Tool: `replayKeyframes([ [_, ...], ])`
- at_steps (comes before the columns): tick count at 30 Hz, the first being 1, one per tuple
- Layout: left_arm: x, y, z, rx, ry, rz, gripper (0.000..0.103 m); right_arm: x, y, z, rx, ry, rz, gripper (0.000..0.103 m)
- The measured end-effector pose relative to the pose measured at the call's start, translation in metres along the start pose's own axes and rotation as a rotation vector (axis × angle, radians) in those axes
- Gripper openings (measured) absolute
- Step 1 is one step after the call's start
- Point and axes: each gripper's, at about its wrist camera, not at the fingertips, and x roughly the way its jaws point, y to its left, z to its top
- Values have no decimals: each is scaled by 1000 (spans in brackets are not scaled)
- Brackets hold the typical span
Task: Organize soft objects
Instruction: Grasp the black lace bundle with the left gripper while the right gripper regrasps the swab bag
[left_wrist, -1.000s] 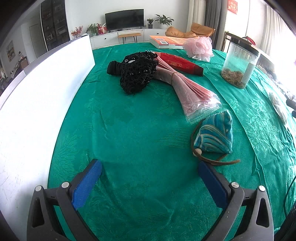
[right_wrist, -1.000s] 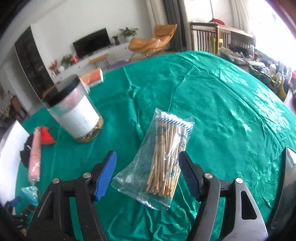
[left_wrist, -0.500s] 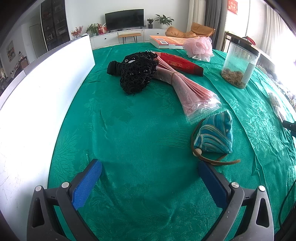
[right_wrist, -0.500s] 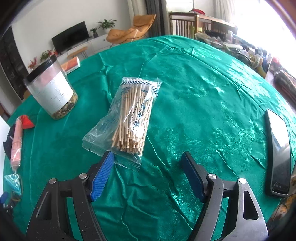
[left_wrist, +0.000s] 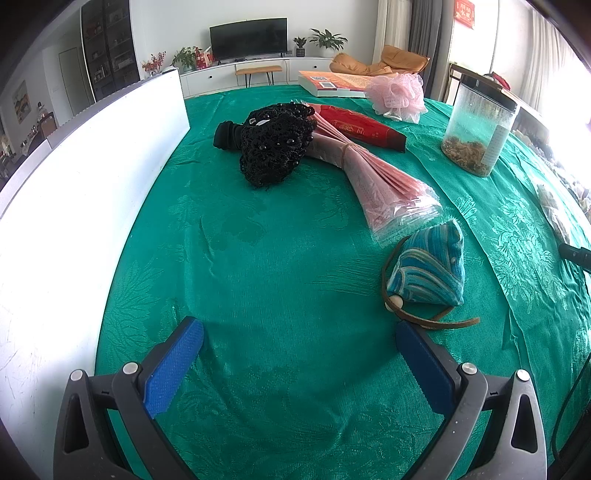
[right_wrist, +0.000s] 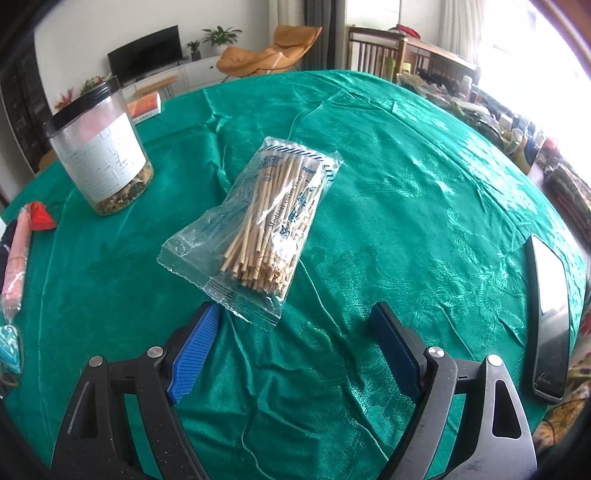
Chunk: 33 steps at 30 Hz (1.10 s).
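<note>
Bright daylight from blown-out windows at right, sharp focus, fisheye-bent edges, dark corners

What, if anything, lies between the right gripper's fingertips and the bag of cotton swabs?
Nothing but bare green tablecloth, seen in the right wrist view: the bag of cotton swabs lies just ahead of the open right gripper, outside its jaws.

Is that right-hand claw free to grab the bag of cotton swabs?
Probably yes: the right gripper is open, its jaws just widened, and the swab bag lies just ahead on the cloth, nothing between them.
</note>
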Motion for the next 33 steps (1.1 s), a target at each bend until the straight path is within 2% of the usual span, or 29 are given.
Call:
replayKeyframes([
  [4,-9,1,-5,13,32,-32,103,0,0,0,-1,0,-1,87],
  [7,-35,8,-5,-60,-14,-115,103,0,-1,0,-1,-1,-1,87],
  [9,-49,11,12,-105,-63,-161,103,0,0,0,-1,-1,-1,87],
  [11,-53,12,42,-133,-83,-154,103,-1,1,0,-2,-1,1,88],
  [13,-41,15,75,-172,-71,-118,103,-1,0,0,-2,-1,1,88],
  [16,-1,30,116,-245,-10,-66,103,-1,0,0,-1,-1,2,88],
  [20,69,50,141,-295,164,-4,102,-4,-4,2,24,-4,43,88],
  [22,81,63,139,-350,174,-25,84,-11,-13,3,81,-31,169,88],
  [23,75,67,137,-362,125,-35,73,-16,-18,3,112,-58,227,87],
  [24,70,69,135,-370,99,-74,36,-21,-23,3,134,-85,253,87],
  [25,68,70,134,-368,113,-80,34,-26,-27,4,151,-109,258,87],
  [27,56,70,130,-358,90,-101,34,-28,-35,8,195,-133,277,87],
  [30,30,59,120,-311,45,-112,34,-3,-39,30,266,-9,329,87],
  [33,10,54,112,-306,33,-146,34,24,-16,56,171,117,259,85],
])
